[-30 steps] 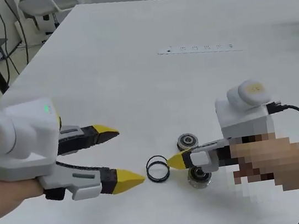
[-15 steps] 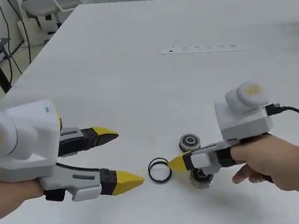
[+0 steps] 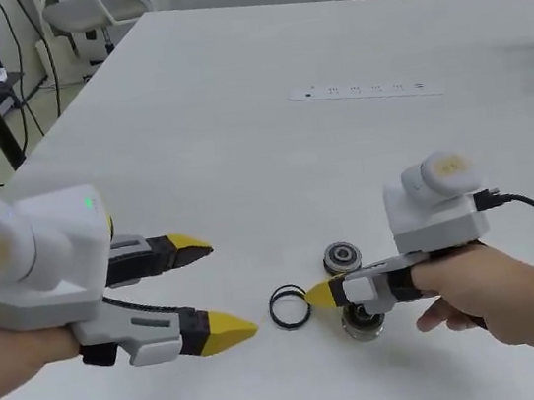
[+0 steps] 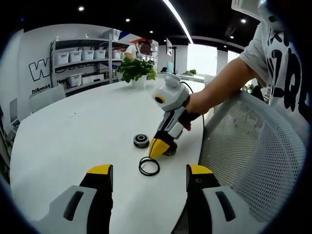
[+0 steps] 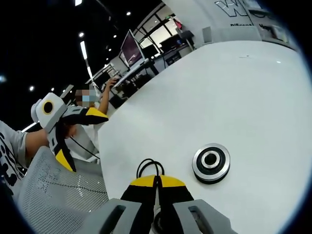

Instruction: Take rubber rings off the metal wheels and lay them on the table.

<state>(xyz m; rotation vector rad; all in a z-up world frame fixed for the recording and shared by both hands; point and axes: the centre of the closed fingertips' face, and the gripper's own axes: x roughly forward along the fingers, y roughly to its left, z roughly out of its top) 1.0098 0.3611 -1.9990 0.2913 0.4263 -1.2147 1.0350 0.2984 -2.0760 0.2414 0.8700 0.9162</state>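
- Overall, the left gripper (image 3: 228,287) hovered over the near edge of the white table (image 3: 239,144), to the left of the parts. Its jaws were spread wide with nothing between them.
- The right gripper (image 3: 312,296) had its jaws pressed together, and nothing was seen between them. Its yellow tip pointed toward the left gripper.
- One black rubber ring (image 3: 289,306) lay flat on the table, off any wheel, between the two grippers. It sat just at the right gripper's tip; whether the tip touched it could not be told.
- One metal wheel (image 3: 340,255) lay flat on the table just beyond the right gripper's jaws, near the ring but apart from it.
- A second wheel (image 3: 362,321) sat under the right gripper's jaws and was partly hidden by them. Whether it carried a ring could not be told.
- A white power strip (image 3: 366,91) lay farther back on the table, well apart from the parts.
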